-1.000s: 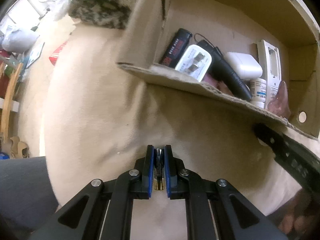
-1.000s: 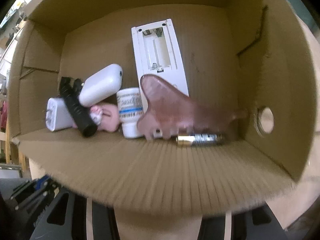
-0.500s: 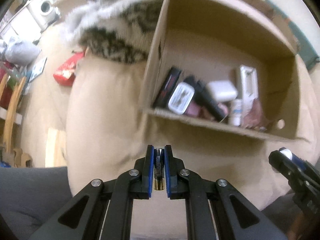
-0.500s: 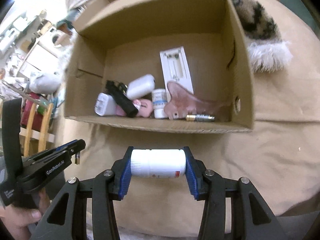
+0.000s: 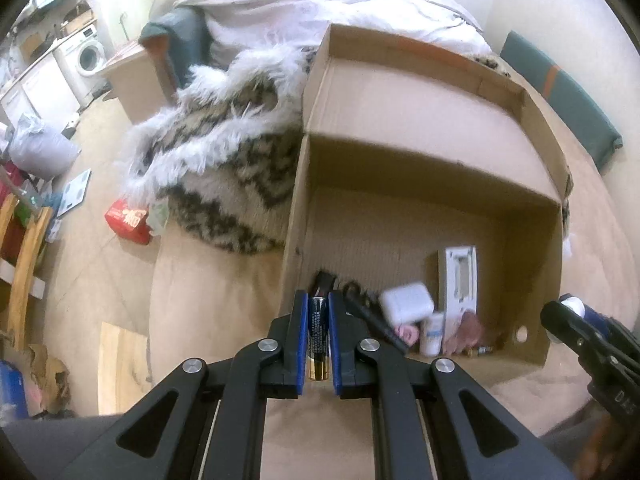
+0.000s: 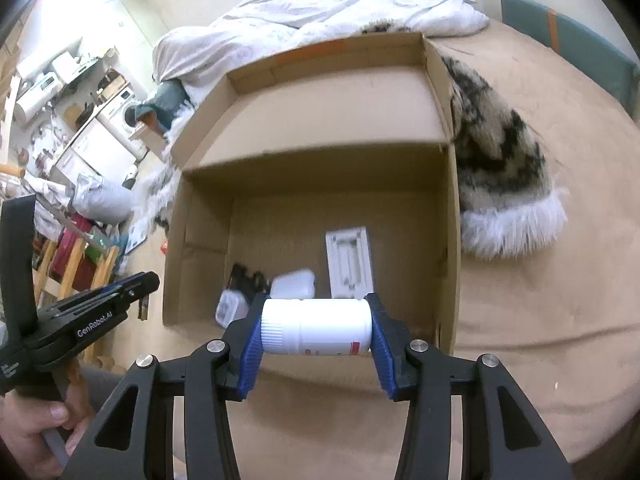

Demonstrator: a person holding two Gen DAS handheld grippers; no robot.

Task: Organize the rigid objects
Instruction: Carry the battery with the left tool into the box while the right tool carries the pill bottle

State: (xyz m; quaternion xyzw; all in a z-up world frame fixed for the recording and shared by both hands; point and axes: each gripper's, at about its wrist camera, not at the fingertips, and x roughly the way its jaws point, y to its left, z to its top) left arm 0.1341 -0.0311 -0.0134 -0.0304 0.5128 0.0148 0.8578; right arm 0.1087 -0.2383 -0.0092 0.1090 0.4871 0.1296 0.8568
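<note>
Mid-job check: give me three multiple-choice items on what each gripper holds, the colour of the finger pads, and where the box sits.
1. The left gripper holds:
A. a battery
B. a white bottle
C. nothing

2. The pads on the right gripper's fingers are:
A. red
B. blue
C. green

3. The cardboard box sits:
A. on the floor
B. on a wooden chair
C. on the tan bedcover

Answers:
1 A, a battery stands pinched between its shut fingers.
2 B, blue pads clamp the white bottle.
3 C, the tan bedcover surrounds its base.
</note>
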